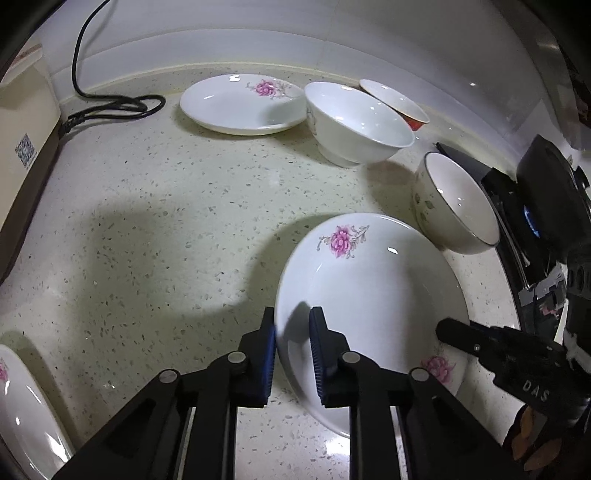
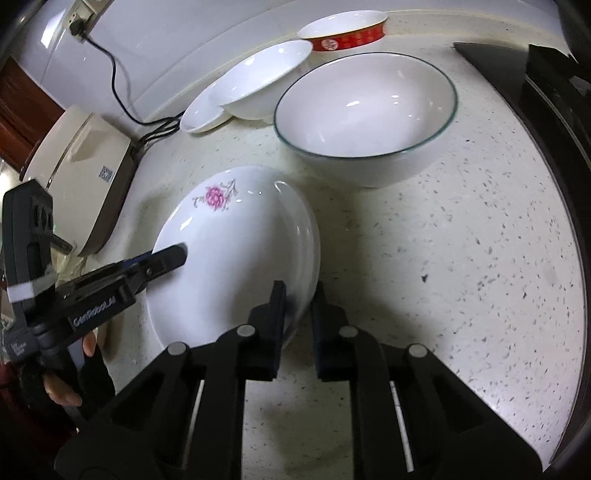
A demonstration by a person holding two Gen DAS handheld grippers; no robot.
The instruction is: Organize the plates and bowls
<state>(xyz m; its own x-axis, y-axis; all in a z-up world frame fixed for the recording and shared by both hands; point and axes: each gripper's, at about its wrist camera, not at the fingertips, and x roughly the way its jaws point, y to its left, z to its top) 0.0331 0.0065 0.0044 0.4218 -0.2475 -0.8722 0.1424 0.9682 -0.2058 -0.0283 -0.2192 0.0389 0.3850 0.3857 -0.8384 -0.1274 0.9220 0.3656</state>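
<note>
A white plate with pink flowers (image 1: 369, 288) (image 2: 236, 251) is held tilted over the speckled counter. My left gripper (image 1: 293, 354) is shut on its left rim; it also shows in the right wrist view (image 2: 173, 258). My right gripper (image 2: 299, 317) is shut on the opposite rim; its finger shows in the left wrist view (image 1: 458, 332). A second flowered plate (image 1: 242, 103) lies at the back. A white bowl (image 1: 354, 122), a green-rimmed bowl (image 1: 454, 206) (image 2: 365, 118) and a red-sided bowl (image 1: 399, 103) (image 2: 343, 33) stand nearby.
A third flowered plate (image 1: 26, 410) sits at the near left. A cream appliance (image 2: 81, 170) with a black cord (image 1: 107, 107) stands at the left. A black stove (image 1: 539, 206) borders the counter on the right. A tiled wall runs behind.
</note>
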